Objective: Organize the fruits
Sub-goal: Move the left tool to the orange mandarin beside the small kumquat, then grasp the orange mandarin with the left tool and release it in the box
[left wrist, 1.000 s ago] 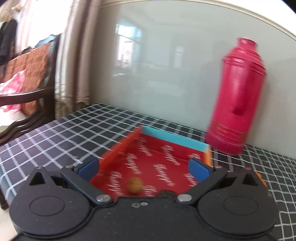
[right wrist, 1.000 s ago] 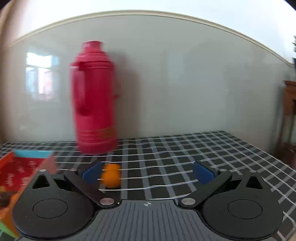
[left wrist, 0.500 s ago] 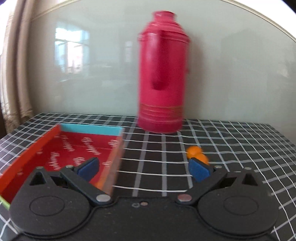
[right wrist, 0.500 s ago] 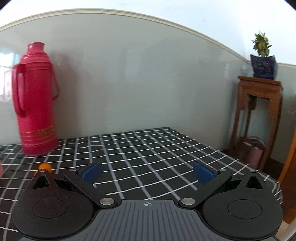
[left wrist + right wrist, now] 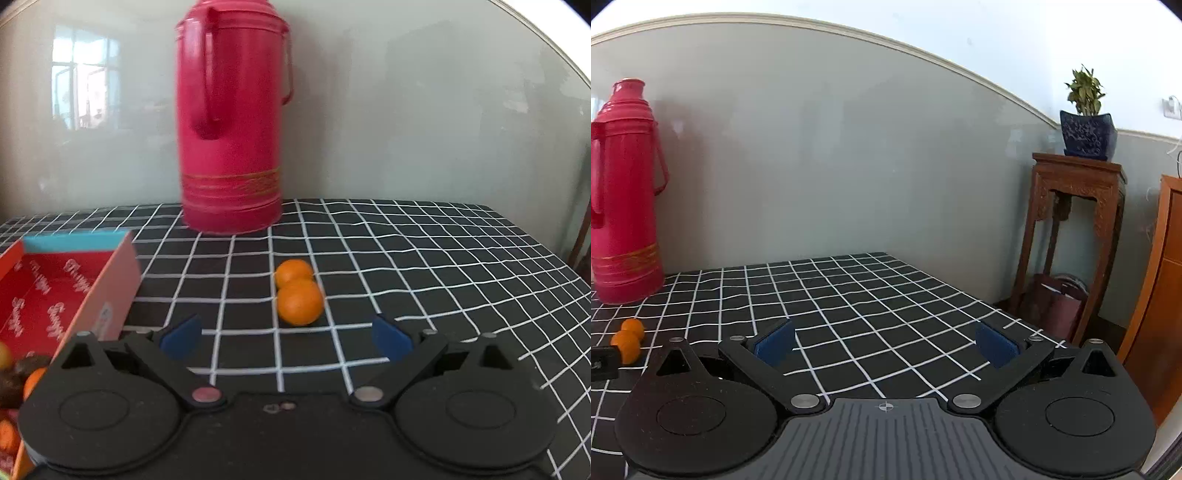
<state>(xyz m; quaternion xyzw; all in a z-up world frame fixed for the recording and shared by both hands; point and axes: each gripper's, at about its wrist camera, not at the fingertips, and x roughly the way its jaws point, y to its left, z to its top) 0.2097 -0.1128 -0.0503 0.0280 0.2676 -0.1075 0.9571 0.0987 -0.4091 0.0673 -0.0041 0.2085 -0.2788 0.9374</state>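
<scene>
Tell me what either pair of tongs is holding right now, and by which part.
Nothing. The left tongs and right tongs are both open and empty; the two oranges lie untouched on the tablecloth.

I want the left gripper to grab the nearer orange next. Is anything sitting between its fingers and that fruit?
Nothing visible does. The left gripper is open, and only bare checked tablecloth lies before the nearer orange. The second orange touches it from behind.

The left gripper [image 5: 286, 341] is swinging rightward off the red box [image 5: 110, 295], now sitting at frame left, and is centring on two oranges [image 5: 298, 293] in front of the thermos [image 5: 231, 122]. The right gripper [image 5: 884, 343] is turning away right; the oranges are sliding to its left edge, and a plant stand [image 5: 1075, 236] is coming into view.
</scene>
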